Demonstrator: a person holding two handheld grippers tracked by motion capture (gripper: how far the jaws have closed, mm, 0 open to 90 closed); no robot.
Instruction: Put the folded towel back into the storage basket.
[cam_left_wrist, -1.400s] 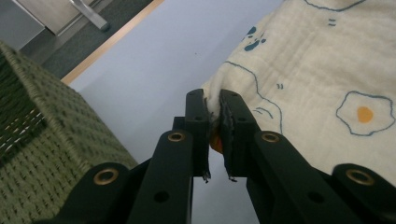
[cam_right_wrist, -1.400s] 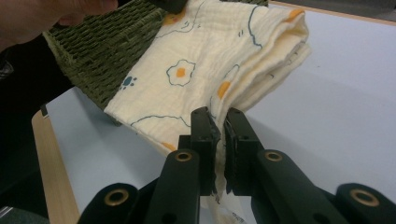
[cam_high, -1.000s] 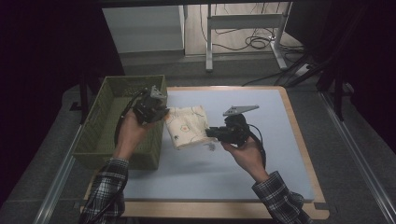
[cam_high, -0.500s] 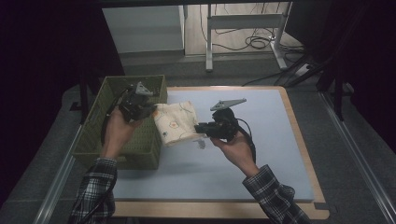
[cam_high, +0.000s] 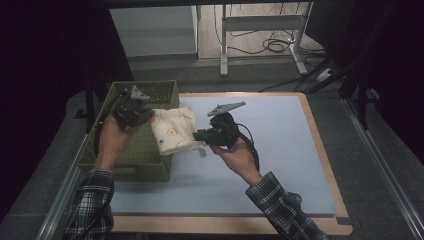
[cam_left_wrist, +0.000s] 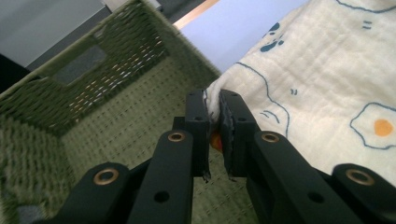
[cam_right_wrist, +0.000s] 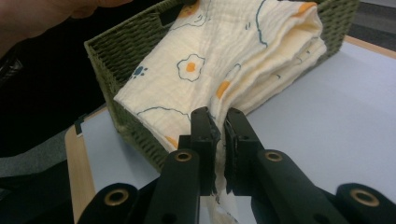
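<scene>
Two grips hold the folded cloth (cam_high: 175, 131): your left gripper (cam_high: 145, 116) pinches its left end over the basket (cam_high: 165, 92), your right gripper (cam_high: 199, 135) pinches the right end. Cloth's long axis runs left-right at frame centre-left, straddling the basket's right wall above the desk (cam_high: 280, 150); basket lies leftward.

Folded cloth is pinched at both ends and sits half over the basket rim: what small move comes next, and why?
Probably carry it a bit further over the green basket. Both the left gripper and right gripper are shut on the folded cloth, and its right end hangs over the blue mat.
</scene>
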